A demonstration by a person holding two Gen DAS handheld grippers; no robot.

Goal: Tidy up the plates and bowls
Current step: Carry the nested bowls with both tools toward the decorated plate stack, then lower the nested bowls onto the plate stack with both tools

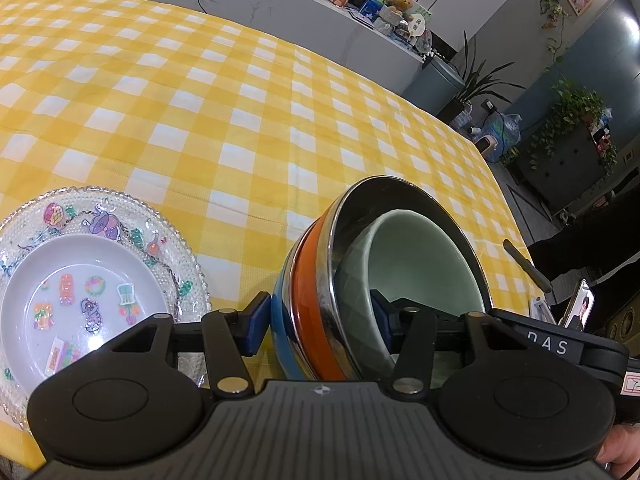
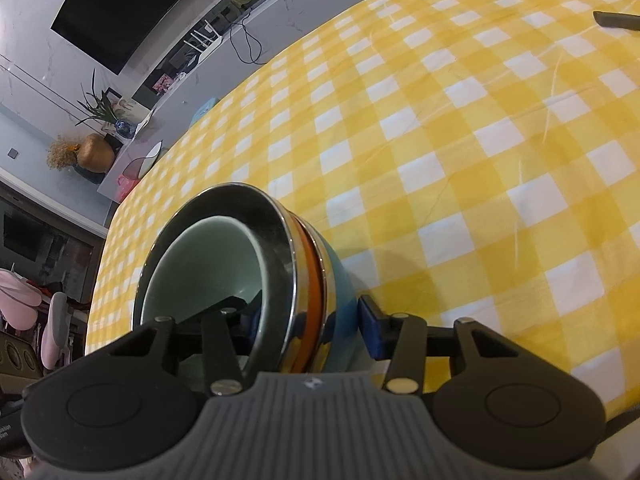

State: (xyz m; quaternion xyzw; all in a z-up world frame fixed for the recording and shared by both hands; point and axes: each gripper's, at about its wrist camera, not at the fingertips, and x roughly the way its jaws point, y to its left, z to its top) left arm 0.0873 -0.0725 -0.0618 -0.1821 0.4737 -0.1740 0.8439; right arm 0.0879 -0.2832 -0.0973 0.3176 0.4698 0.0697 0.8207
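A stack of nested bowls (image 1: 320,292) is held between both grippers: a blue bowl outside, an orange one, steel rims, and a pale green bowl (image 1: 420,264) inside. My left gripper (image 1: 320,320) is shut on the stack's wall, one finger outside, one inside. My right gripper (image 2: 308,328) is shut on the opposite wall of the same stack (image 2: 308,300); the green bowl (image 2: 204,264) shows inside. A clear glass plate (image 1: 168,248) with a white stickered plate (image 1: 72,304) on it lies at the left.
The table has a yellow-and-white checked cloth (image 1: 240,120). A dark utensil handle (image 1: 526,266) and a phone (image 1: 580,306) lie near the right edge. A counter with snacks and cables runs behind the table.
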